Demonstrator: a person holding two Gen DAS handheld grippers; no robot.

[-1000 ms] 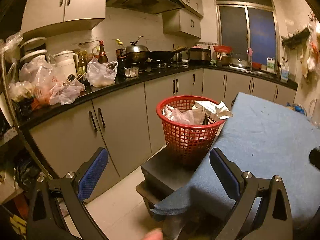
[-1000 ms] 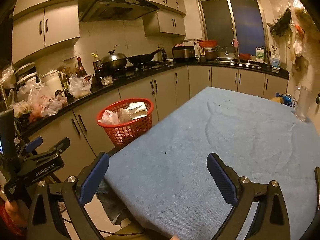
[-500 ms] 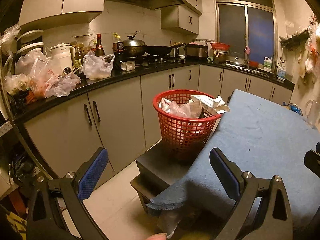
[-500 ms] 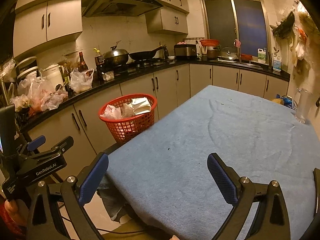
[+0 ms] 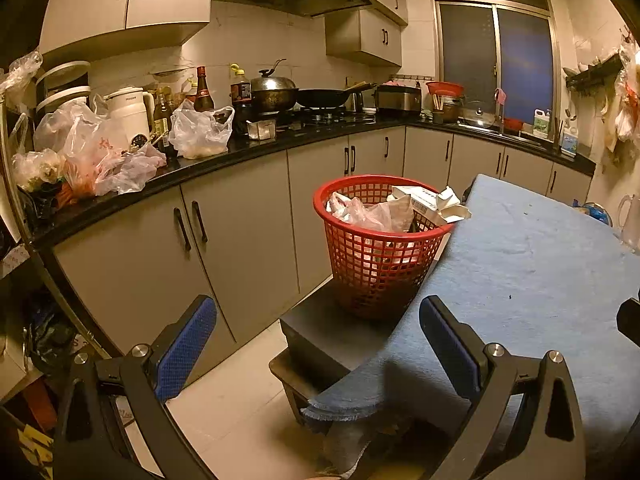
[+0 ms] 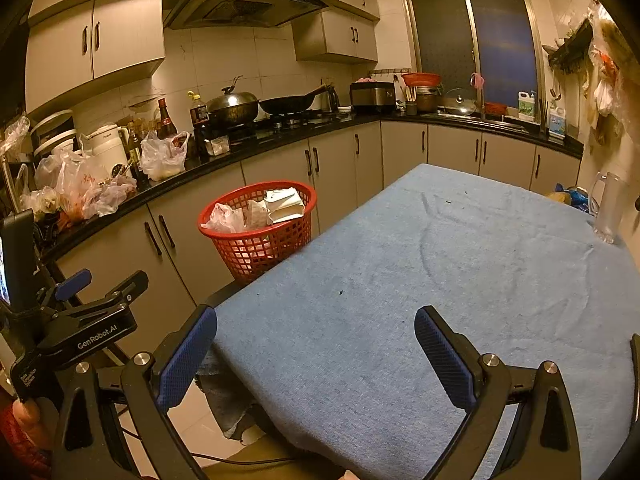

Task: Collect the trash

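- The left gripper [image 5: 318,334] is spread wide with nothing between its blue-padded fingers [image 5: 185,348], held over the near corner of the table and the tiled floor.
- The right gripper [image 6: 316,344] is likewise released and bare, above the blue tablecloth [image 6: 420,280]; the left tool shows at the left edge of its view.
- Just beyond the table's near left corner a red mesh basket [image 5: 378,264] stands on a dark low stool [image 5: 324,328], right beside the cloth's edge.
- The trash sits in that basket: a crumpled plastic bag [image 5: 368,214] and folded white cartons [image 5: 430,200] that poke above the rim.
- On the table's far right edge stands a clear glass pitcher [image 6: 606,208].
- Behind, grey cabinets carry a black counter [image 5: 240,148] with plastic bags [image 5: 92,152], bottles, a white kettle [image 5: 130,112], a lidded wok [image 5: 274,94] and a pan.
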